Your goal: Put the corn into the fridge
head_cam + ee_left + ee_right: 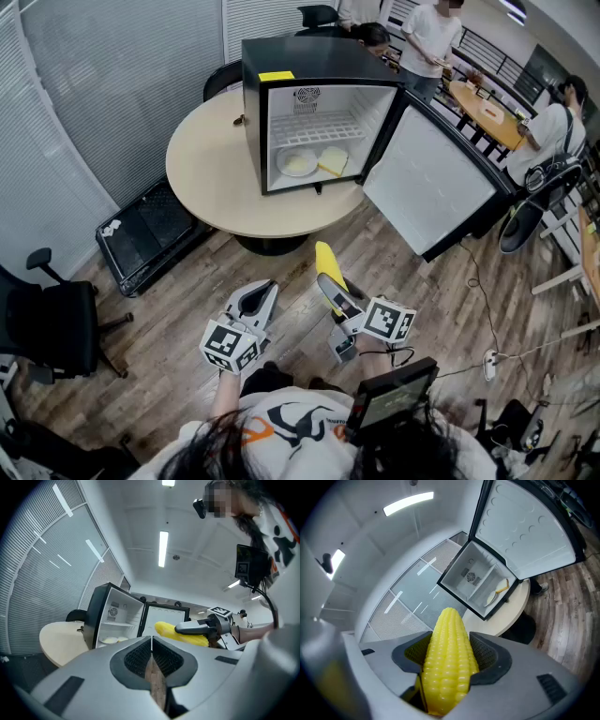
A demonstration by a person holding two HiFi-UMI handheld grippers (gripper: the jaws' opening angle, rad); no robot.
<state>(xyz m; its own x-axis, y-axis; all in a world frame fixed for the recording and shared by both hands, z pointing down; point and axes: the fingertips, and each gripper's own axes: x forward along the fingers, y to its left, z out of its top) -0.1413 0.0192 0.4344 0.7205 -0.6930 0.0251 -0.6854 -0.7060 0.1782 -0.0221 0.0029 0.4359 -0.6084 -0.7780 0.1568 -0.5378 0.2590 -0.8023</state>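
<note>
Your right gripper (449, 660) clamps the corn (446, 630), its base hidden between the jaws, well short of the open fridge (309, 56); your left gripper (151, 651) is closed, empty. Fridge contents look unclear.

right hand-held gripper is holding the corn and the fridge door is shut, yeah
Not quite: the fridge door is open, swung wide to the right, as the head view shows. The rest stands: the right hand-held gripper does hold the corn.

Wood-plank floor (159, 314), round beige table (211, 178), grey blinds (103, 84), black office chair (47, 326).
</note>
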